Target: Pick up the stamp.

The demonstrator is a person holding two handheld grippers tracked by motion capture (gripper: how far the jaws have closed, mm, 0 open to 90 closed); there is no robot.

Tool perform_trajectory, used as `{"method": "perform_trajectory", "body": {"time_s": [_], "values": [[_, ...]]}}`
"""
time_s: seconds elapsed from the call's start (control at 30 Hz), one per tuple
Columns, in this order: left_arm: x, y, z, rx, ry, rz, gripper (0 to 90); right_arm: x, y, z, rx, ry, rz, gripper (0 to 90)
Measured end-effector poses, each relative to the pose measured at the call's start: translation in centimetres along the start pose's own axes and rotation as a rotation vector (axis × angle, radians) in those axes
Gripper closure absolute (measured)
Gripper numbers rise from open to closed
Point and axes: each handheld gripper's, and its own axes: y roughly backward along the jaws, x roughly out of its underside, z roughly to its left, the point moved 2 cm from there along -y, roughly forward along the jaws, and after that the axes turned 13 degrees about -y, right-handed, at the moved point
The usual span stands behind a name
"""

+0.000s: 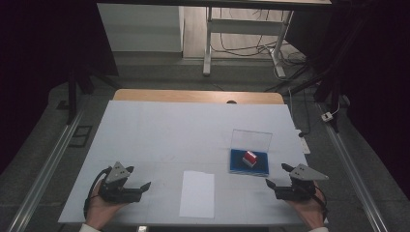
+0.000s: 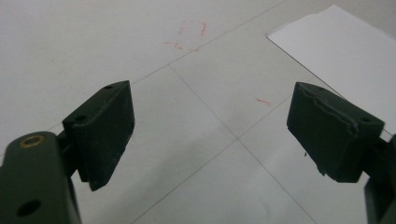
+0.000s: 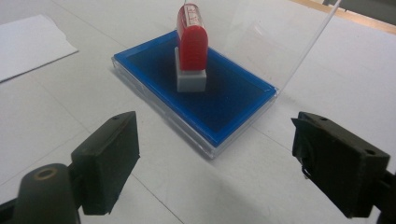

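White tabletop [image 1: 159,130]: the red stamp [image 3: 191,39] stands on the blue ink pad [image 3: 233,100] just ahead of the right gripper [image 1: 278,176], jaws apart; the left gripper [image 1: 138,178], also spread, sits well apart.

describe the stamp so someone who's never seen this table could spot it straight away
On the white table, look right of the paper sheet to the blue ink pad with its clear lid raised. The stamp stands upright on that pad: a red top on a grey base, the one red thing there.

upright clear lid [image 3: 261,42] behind stamp [image 3: 191,44], front open
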Motion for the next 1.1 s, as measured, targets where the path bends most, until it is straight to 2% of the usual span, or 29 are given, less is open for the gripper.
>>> {"method": "perform_trajectory", "body": {"time_s": [0.3, 0.53, 1.1], "values": [[0.04, -0.15, 0.12, -0.002, -0.011, 0.006, 16.6, 0.07, 0.07, 0.21, 0.004, 0.027, 0.010, 15.1], [0.14, -0.30, 0.21, -0.001, -0.007, 0.012, 16.9, 0.14, -0.12, 0.27, -0.020, 0.031, 0.027, 17.9], [0.14, -0.49, 0.42, -0.004, -0.006, 0.022, 17.3, -0.76, 0.41, 0.60, -0.037, 0.014, 0.016, 22.3]]}}
